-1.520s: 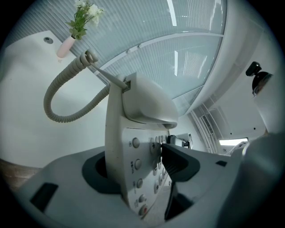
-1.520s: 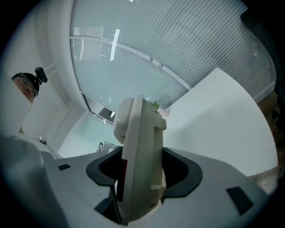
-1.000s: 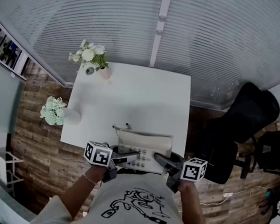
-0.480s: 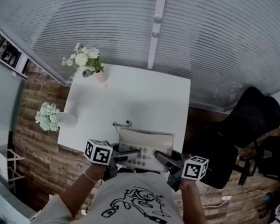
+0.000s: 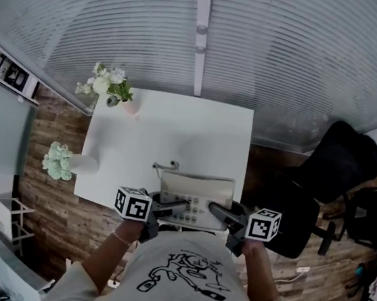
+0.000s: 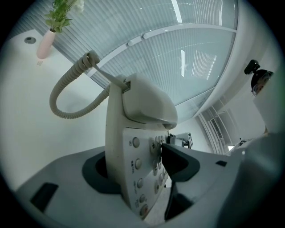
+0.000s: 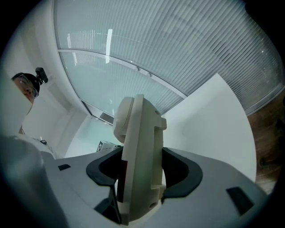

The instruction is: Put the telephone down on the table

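Closest, left tool (image 6: 133,167) grips the telephone (image 5: 193,193) on its keypad end and right tool (image 7: 141,176) grips the opposite end, with both sets of jaws pressed on the casing. Telephone is over the worktop's (image 5: 177,131) near edge, coiled cord (image 6: 67,95) looping off its far side. Farther: white vase (image 5: 83,163) at left edge, pink vase (image 5: 131,105) at far left corner. Black chair (image 5: 333,164) to the right.
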Motion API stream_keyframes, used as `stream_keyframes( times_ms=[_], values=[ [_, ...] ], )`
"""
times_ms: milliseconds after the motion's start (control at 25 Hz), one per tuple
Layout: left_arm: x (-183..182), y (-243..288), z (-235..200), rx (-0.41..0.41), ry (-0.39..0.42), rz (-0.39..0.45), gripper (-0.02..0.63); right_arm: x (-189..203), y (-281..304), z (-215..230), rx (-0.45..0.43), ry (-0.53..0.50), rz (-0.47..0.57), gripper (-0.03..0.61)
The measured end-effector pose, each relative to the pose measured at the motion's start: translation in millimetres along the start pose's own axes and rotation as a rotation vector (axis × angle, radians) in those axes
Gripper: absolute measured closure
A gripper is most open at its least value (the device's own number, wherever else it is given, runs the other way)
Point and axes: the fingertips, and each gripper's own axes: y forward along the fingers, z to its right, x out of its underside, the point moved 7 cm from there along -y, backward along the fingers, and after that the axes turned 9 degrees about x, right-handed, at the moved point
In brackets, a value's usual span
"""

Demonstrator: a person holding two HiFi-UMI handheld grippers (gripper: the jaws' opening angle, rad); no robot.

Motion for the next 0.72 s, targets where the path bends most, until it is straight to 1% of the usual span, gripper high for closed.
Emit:
stream_keyframes(
  times_ms=[400, 520, 720],
  values=[
    [-6.9, 24.9, -1.1, -0.021, -0.014, 0.017, 0.339, -18.3, -10.0, 20.3, -0.013, 0.004, -0.033, 0.304],
    [-8.1, 27.6, 0.5, -0.027, -0.017, 0.025, 0.339, -21.9, -10.7, 21.7, -0.023, 0.004, -0.036, 0.304],
    [-14.9, 27.1, 0.0, -0.028, -0.006, 0.013, 0.341, -25.1, -9.3, 21.4, -0.019, 0.010, -0.034, 0.304]
  ],
)
